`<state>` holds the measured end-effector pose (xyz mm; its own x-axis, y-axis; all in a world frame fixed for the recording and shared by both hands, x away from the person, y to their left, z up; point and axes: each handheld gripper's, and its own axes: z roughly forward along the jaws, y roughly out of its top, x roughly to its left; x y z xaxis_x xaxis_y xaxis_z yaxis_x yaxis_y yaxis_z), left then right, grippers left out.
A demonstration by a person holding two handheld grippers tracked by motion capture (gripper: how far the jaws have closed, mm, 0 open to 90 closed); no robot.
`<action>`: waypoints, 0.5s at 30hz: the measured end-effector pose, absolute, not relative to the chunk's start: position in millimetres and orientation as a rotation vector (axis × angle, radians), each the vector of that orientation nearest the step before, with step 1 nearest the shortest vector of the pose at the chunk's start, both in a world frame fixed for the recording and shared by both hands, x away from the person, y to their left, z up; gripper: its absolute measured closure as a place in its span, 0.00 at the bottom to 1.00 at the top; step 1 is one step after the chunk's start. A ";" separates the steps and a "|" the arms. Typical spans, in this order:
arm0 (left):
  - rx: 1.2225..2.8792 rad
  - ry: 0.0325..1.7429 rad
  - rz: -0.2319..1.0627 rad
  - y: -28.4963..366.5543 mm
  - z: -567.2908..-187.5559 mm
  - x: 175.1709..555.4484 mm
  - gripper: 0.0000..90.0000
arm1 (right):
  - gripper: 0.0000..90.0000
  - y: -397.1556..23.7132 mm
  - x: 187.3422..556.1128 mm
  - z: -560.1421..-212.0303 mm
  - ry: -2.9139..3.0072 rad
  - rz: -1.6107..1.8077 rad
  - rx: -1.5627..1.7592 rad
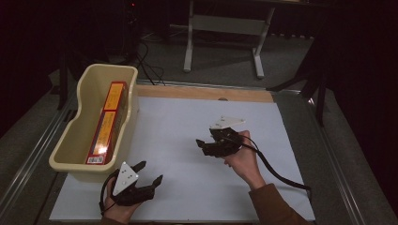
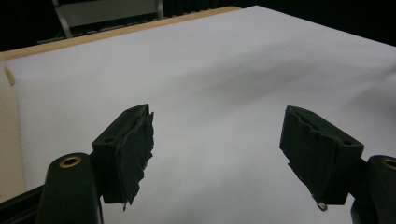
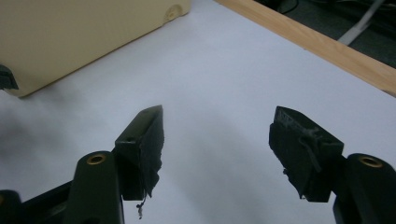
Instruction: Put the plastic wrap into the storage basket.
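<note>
White paper covers my desk (image 1: 197, 187), with a wooden strip along its far edge and dark floor beyond. At the left stands the cream plastic tub (image 1: 75, 140), and inside it a long red and yellow cardboard box (image 1: 107, 123) lies on its edge against the right wall. Just beside the tub's near corner, my left tool (image 1: 151, 172) rests low over the paper, jaws wide apart and empty. Farther right, mid-sheet, my right tool (image 1: 202, 145) points toward the tub, jaws spread with nothing between them.
</note>
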<state>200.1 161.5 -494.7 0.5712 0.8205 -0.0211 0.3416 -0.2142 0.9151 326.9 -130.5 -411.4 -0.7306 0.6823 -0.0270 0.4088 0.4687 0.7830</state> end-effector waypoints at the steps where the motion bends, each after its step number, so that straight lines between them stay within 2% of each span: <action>1: 1.799 0.955 0.596 161.5 -494.6 200.2 0.28 | 0.38 -133.9 324.7 -411.8 2.371 1.144 0.922; 15: 1.795 0.967 0.604 163.6 -494.4 201.2 0.28 | 0.38 -184.5 291.8 -430.8 2.252 1.245 0.926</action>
